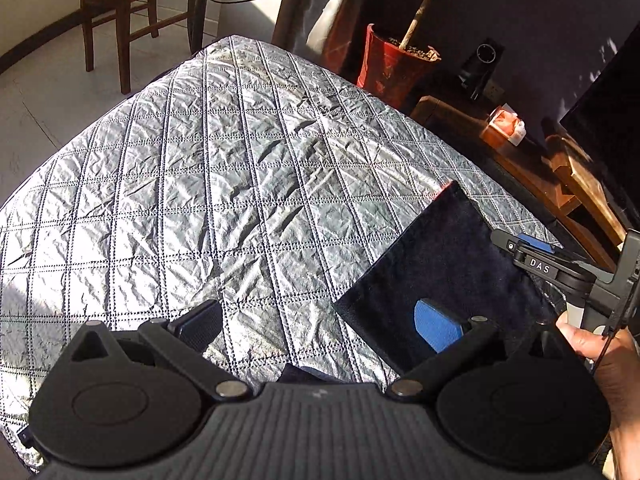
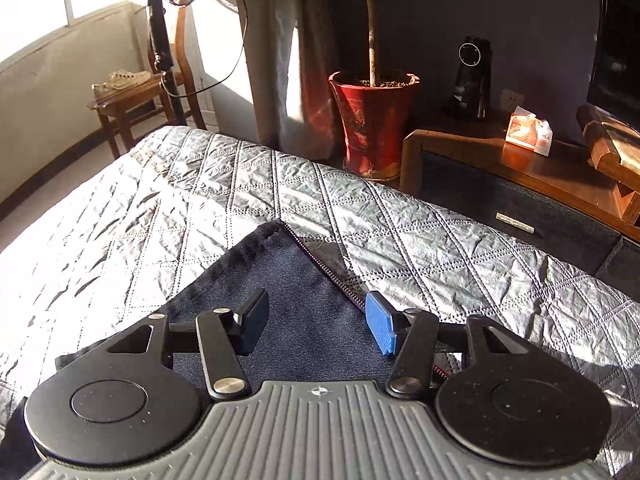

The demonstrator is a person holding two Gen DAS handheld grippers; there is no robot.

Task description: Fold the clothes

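A dark navy garment (image 1: 440, 256) lies flat at the right side of a silver quilted cover (image 1: 240, 184). In the right wrist view the garment (image 2: 288, 280) shows a zipper (image 2: 332, 272) running along its right edge. My left gripper (image 1: 318, 326) is open wide above the cover, its blue pad (image 1: 436, 330) over the garment's near part and nothing between the pads. My right gripper (image 2: 318, 320) is open just above the garment, beside the zipper, with its pads clear of the cloth. The left wrist view also shows the right gripper (image 1: 528, 250), held by a hand (image 1: 592, 344).
Beyond the far edge of the cover stands a red plant pot (image 2: 374, 120). A wooden cabinet (image 2: 520, 168) to its right carries a tissue pack (image 2: 528, 132) and a black speaker (image 2: 472, 76). A wooden stool with shoes (image 2: 124, 96) and a fan stand (image 2: 160, 40) are at the back left.
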